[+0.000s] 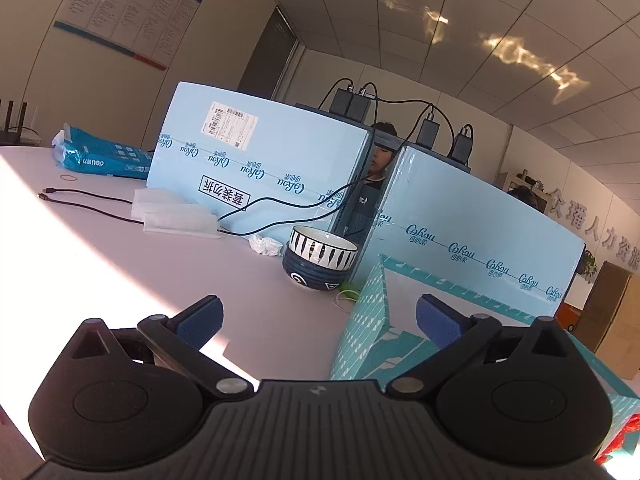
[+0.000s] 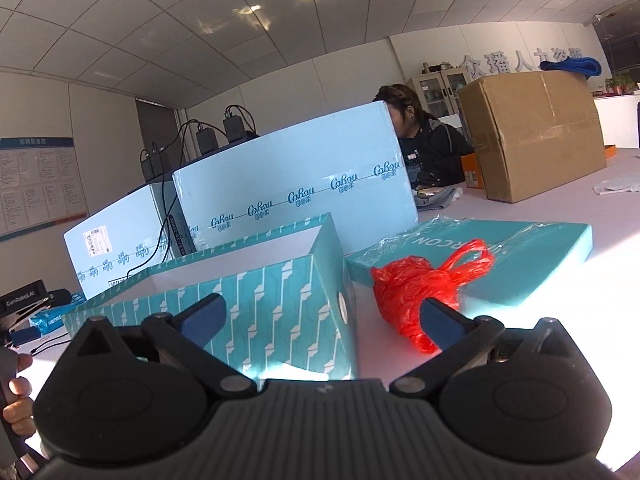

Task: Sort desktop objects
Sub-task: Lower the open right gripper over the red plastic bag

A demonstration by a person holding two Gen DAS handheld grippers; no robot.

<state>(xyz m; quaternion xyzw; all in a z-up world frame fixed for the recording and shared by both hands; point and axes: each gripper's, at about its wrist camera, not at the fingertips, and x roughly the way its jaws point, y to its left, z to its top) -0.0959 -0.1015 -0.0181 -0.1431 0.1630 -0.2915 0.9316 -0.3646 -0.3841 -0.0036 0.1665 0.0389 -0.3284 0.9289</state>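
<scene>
Sideways, the red plastic bag stretches toward the teal lid.

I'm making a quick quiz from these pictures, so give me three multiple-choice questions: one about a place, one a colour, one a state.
1. Where does the red plastic bag lie?
A inside the open box
B between the open patterned box and the flat teal box
C in the bowl

2. What colour is the upper bowl's outside?
A white with dark stripes
B red
C yellow

3. How are the left gripper's jaws?
A shut on a cable
B open, empty
C holding the bowl

B: bag sits between them. A: stripes show. B: wide gap, nothing held.
</scene>
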